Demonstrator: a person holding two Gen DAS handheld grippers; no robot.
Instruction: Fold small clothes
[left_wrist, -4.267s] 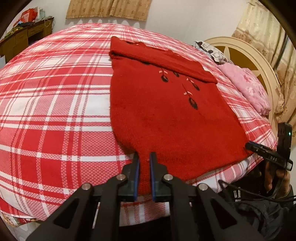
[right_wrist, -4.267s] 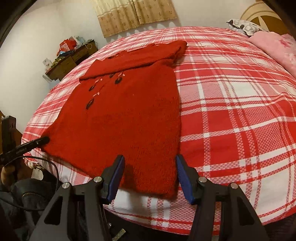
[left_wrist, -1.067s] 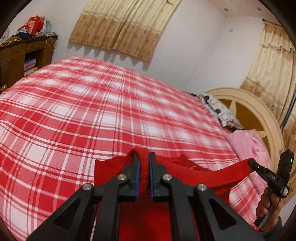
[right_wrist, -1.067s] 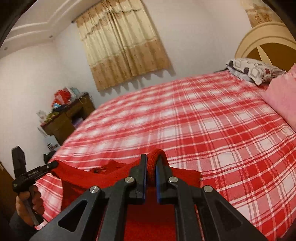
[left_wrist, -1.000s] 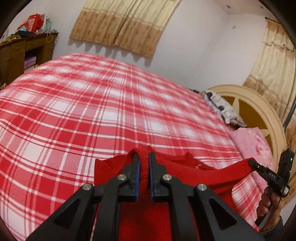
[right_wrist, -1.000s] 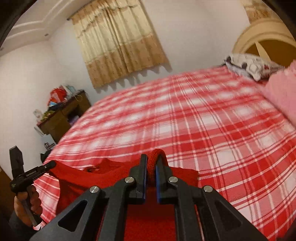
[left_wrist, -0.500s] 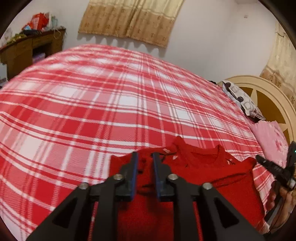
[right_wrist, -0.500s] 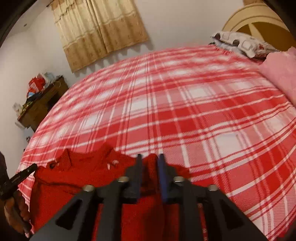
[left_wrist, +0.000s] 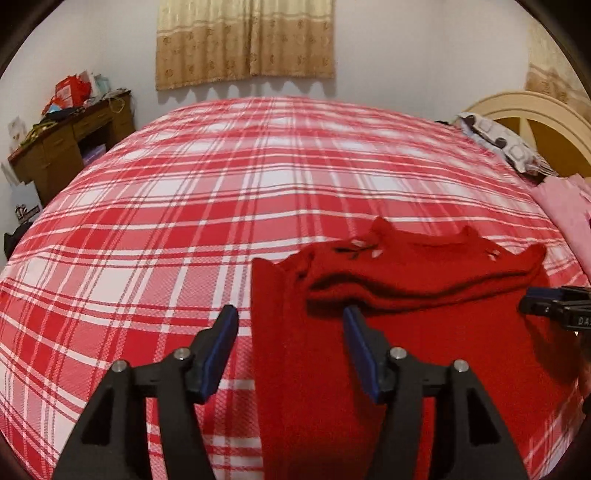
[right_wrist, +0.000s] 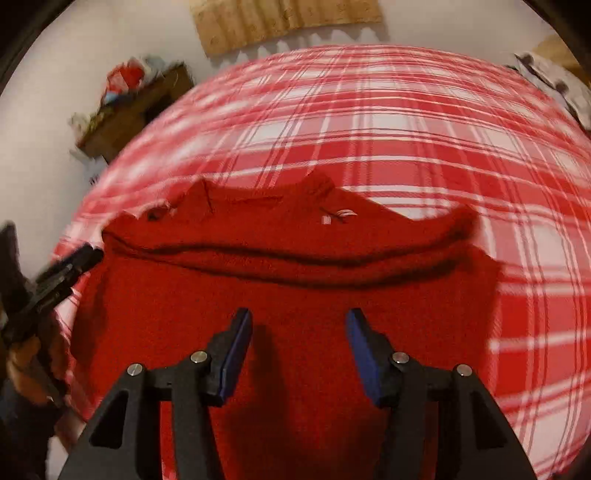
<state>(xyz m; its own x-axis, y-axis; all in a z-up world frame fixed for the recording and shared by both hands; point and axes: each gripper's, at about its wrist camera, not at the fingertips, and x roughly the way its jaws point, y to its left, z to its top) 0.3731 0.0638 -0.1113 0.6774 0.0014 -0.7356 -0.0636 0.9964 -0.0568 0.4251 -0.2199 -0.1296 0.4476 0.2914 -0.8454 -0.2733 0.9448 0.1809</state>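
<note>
A small red knitted sweater (left_wrist: 406, 332) lies folded in half on the red and white plaid bed (left_wrist: 184, 206), its hem edge laid across near the collar. My left gripper (left_wrist: 290, 317) is open and empty over the sweater's left edge. My right gripper (right_wrist: 299, 321) is open and empty above the middle of the sweater (right_wrist: 295, 288). The right gripper's tip (left_wrist: 546, 299) shows at the right of the left wrist view, and the left gripper (right_wrist: 62, 273) shows at the left of the right wrist view.
A wooden desk (left_wrist: 70, 147) with clutter stands beyond the bed's far left. A cream headboard (left_wrist: 535, 114), a patterned pillow (left_wrist: 502, 144) and a pink blanket (left_wrist: 569, 210) lie at the right. Curtains (left_wrist: 243, 40) hang on the far wall.
Both grippers carried the sweater's hem up and over toward the collar, lowered it, then opened and let go. The sweater now lies folded in half.
</note>
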